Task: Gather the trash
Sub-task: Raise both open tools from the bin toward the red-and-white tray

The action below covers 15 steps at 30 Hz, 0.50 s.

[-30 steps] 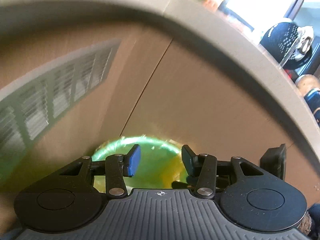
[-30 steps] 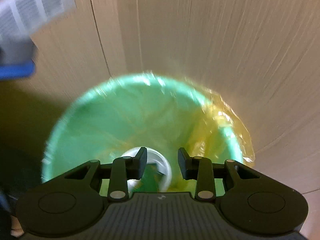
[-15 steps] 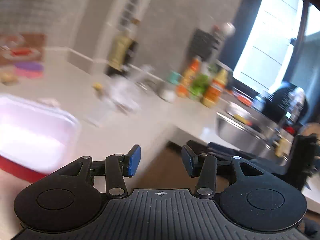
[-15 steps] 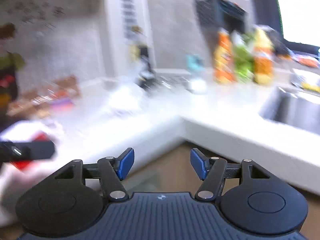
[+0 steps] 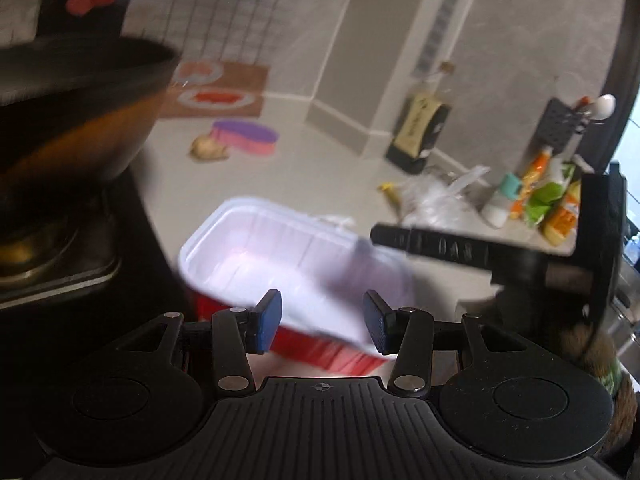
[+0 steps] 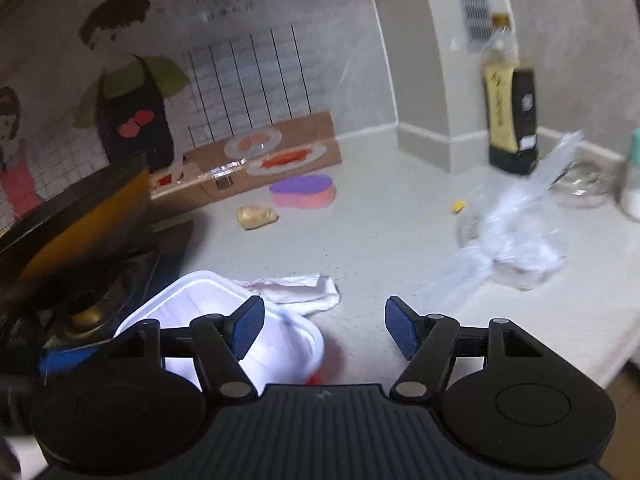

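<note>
Pale worktop meets grey plastered walls at an inside corner with low skirting, a white vented column stands there, and daylight enters from the far right edge.

Motion smears the bag and bottles on the table. The claw's body hides the tray's near side; the pan runs off the left edge.

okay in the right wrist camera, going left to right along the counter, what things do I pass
Dark pan → white food tray → small tan lump → pink and purple sponge → crumpled clear plastic bag → dark bottle with a gold label.
</note>
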Tool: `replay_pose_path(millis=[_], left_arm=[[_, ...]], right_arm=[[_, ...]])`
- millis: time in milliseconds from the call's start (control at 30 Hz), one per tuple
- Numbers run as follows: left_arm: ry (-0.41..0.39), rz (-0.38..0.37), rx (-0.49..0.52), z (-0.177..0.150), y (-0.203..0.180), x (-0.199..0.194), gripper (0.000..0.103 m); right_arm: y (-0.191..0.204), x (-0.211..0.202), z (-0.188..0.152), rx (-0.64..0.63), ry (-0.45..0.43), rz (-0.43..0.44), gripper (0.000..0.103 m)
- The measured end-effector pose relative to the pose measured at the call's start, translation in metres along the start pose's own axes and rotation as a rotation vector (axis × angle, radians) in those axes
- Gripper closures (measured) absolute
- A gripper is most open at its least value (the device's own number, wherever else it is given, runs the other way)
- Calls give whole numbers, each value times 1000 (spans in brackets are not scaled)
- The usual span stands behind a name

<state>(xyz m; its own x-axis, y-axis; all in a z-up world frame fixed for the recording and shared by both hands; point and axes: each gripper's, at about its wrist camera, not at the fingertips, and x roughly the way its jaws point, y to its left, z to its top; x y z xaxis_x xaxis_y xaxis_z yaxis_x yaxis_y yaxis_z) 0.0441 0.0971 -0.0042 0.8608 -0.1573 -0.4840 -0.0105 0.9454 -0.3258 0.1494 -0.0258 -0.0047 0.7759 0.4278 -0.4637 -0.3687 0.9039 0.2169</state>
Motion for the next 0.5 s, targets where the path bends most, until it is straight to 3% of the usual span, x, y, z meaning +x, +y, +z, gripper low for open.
replay_pose_path(millis=[100, 233, 500], left_arm=[[-14, 6, -29, 4, 9, -5, 56], [-16, -10, -45, 4, 14, -9, 56], [-35, 14, -109, 3, 36, -11, 56]], right_arm=[[-7, 19, -3, 52, 42, 20, 37], [-13, 22, -11, 54, 97, 81, 59], [3, -6, -32, -46, 163, 208, 59]])
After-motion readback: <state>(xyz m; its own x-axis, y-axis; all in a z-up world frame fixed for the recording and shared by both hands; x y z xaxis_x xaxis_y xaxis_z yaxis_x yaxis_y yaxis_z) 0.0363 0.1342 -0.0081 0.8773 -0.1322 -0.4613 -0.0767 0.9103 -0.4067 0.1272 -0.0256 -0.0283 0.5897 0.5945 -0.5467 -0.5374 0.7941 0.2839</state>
